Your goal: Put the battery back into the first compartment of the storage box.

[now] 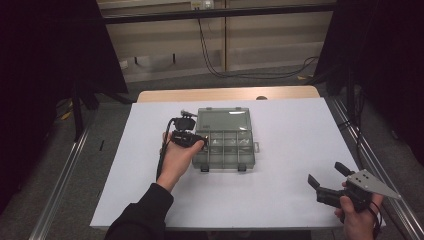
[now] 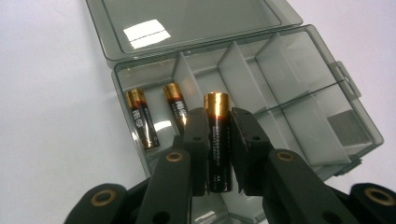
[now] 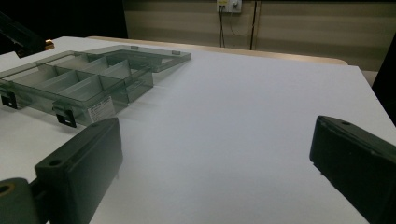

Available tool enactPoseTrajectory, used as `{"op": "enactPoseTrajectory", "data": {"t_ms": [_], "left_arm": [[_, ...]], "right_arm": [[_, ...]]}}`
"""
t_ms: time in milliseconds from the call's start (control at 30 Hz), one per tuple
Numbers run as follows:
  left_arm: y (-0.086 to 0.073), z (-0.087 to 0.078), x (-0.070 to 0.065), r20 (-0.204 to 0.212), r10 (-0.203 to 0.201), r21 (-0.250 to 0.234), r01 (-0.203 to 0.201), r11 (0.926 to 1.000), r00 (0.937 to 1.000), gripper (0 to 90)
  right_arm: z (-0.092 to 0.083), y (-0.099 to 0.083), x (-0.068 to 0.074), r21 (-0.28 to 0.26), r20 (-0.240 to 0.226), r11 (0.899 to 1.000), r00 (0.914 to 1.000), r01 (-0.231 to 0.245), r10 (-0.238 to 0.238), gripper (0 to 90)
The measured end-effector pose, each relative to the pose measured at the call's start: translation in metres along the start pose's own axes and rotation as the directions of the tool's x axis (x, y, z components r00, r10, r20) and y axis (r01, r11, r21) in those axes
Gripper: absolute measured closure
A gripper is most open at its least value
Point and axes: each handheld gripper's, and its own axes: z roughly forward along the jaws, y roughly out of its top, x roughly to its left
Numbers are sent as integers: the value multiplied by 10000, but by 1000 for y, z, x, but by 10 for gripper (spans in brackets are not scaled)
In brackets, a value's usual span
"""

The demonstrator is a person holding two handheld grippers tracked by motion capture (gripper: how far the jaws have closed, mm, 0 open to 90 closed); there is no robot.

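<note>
**Battery held over an open organiser box**

A white table (image 1: 280,165) stands in a dim room, with cables along the far wall. The landmark is the clear grey box (image 1: 224,138), lid folded flat behind it, near the table's middle. At the box's left edge the left gripper (image 1: 192,140) has its jaws clamped on an upright battery (image 2: 218,140), gold cap uppermost, poised above the box's left compartments. In the leftmost compartment lie two batteries (image 2: 141,119), side by side and apart. The remaining compartments to the right hold nothing discernible. Well right of the box, near the table's front corner, the right gripper (image 1: 327,176) has its jaws spread wide, nothing between them.
</note>
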Motion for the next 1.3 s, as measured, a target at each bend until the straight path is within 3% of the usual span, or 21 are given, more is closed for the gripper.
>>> {"op": "enactPoseTrajectory", "data": {"t_ms": [900, 933, 1300], "left_arm": [[12, 25, 10, -497, -299, 68, 303, 9995, 9983, 770], [13, 26, 9, -492, -471, -29, 471, 9989, 9977, 770], [14, 31, 13, -740, -482, -12, 482, 9988, 9961, 768]], "right_arm": [[0, -1, -2, -26, 21, 10000, 10000, 22, -22, 22], [0, -1, -2, -23, 15, 10000, 10000, 19, -19, 22], [0, -1, -2, -46, 39, 10000, 10000, 15, -15, 22]]}}
